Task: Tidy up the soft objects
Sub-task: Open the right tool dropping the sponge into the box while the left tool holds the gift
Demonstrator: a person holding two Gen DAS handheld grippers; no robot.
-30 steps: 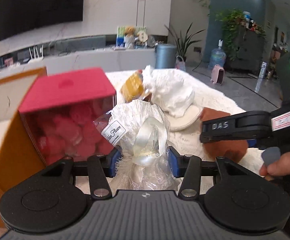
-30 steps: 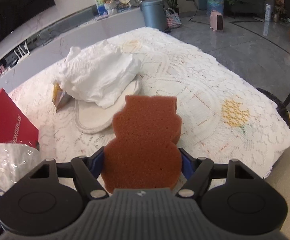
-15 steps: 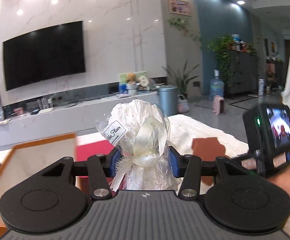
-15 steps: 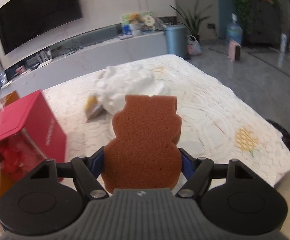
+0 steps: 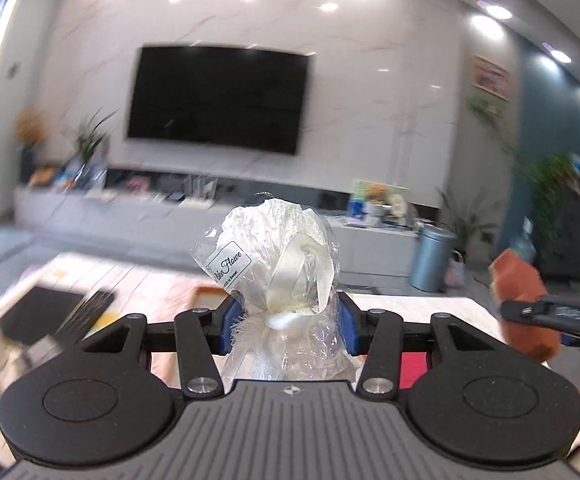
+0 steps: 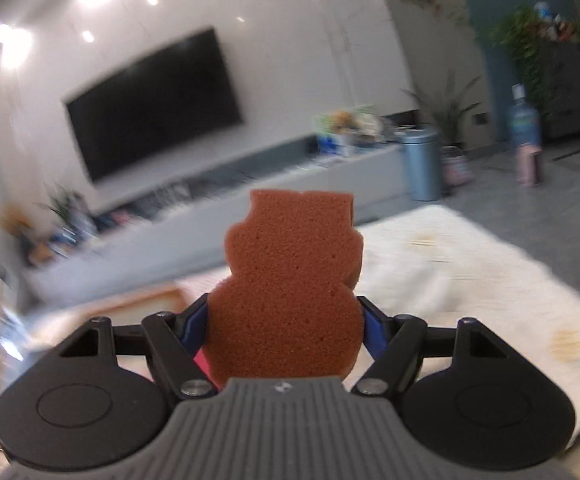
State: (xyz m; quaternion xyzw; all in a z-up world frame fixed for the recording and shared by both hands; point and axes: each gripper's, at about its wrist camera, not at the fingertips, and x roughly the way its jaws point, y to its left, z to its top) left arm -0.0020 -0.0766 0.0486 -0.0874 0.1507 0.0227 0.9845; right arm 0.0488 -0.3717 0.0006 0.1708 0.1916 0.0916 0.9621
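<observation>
A white soft flower in clear wrap with a cream ribbon [image 5: 278,272] is held up in the air, my left gripper [image 5: 288,330] shut on its wrapped neck. A brown bear-shaped sponge [image 6: 290,292] stands upright between the blue pads of my right gripper [image 6: 286,330], which is shut on its lower body. In the left wrist view the same sponge [image 5: 524,308] shows at the right edge with the right gripper's black finger [image 5: 558,314] across it. Both grippers are lifted above the table with the white lace cloth [image 6: 470,264].
An orange-rimmed open box [image 6: 146,304] lies below and left of the sponge. A slice of red box [image 5: 414,368] shows under the left gripper. A dark keyboard-like object [image 5: 78,316] sits at the left. Behind stand a TV wall, a grey bin [image 6: 422,164] and plants.
Both grippers have risen off the table with their objects and tilted up toward the TV wall. The red box and white cloth pile have dropped out of view.
</observation>
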